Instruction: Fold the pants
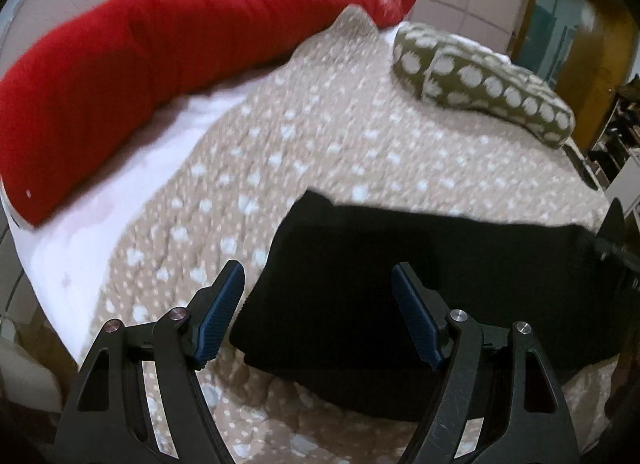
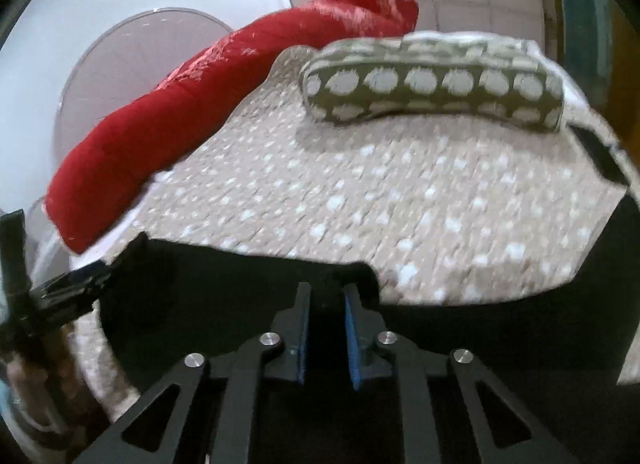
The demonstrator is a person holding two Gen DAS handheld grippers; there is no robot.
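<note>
The black pants (image 1: 420,284) lie folded into a thick rectangle on the beige dotted bedspread (image 1: 320,144). My left gripper (image 1: 318,276) is open and empty, hovering over the pants' left edge. The right gripper shows at the far right of that view (image 1: 614,240). In the right wrist view the pants (image 2: 240,280) fill the bottom, and my right gripper (image 2: 326,292) is nearly closed on a fold of the black fabric at the pants' far edge. The left gripper shows at the left edge of the right wrist view (image 2: 72,284).
A long red bolster (image 1: 160,64) lies along the bed's left side over a white sheet (image 1: 120,192). An olive pillow with white dots (image 1: 480,84) sits at the far right. A doorway and shelves (image 1: 580,44) are beyond the bed.
</note>
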